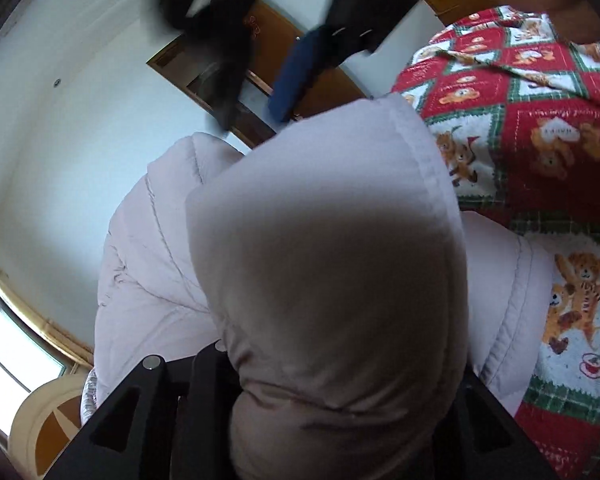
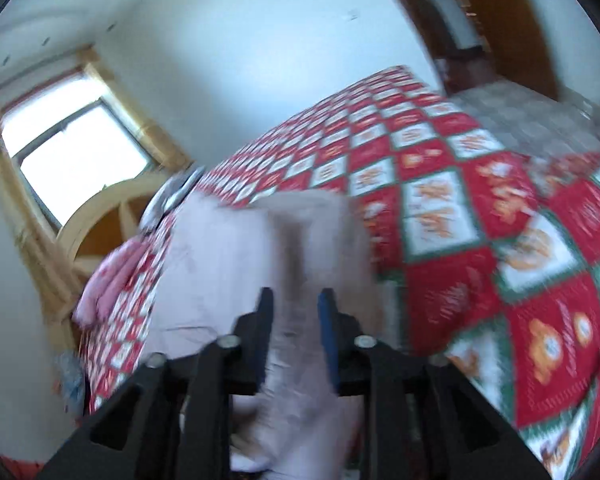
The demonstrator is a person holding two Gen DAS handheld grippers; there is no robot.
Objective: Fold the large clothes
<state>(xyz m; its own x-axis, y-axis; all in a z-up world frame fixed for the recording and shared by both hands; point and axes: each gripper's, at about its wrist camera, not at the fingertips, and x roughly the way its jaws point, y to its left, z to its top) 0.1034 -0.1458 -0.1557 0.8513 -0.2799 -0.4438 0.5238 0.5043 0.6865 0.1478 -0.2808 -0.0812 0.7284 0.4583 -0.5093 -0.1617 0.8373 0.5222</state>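
A pale pink padded jacket [image 1: 323,264] fills the left wrist view, lifted above the bed. Its fabric drapes over my left gripper, hiding the fingertips; only the black frame shows at the bottom. My left gripper looks shut on the jacket. The other gripper [image 1: 300,76], with blue pads, shows blurred at the top of that view. In the right wrist view my right gripper [image 2: 296,316] is shut on a fold of the same jacket [image 2: 228,248], held between its blue fingers [image 2: 327,320]. The rest of the jacket lies on the quilt.
The bed has a red, white and green teddy-bear quilt [image 2: 479,220] [image 1: 539,120]. A pink cloth [image 2: 108,280] lies at its far left edge. A window [image 2: 72,156], a rounded wooden headboard [image 2: 112,208] and a brown door [image 1: 300,72] surround the bed.
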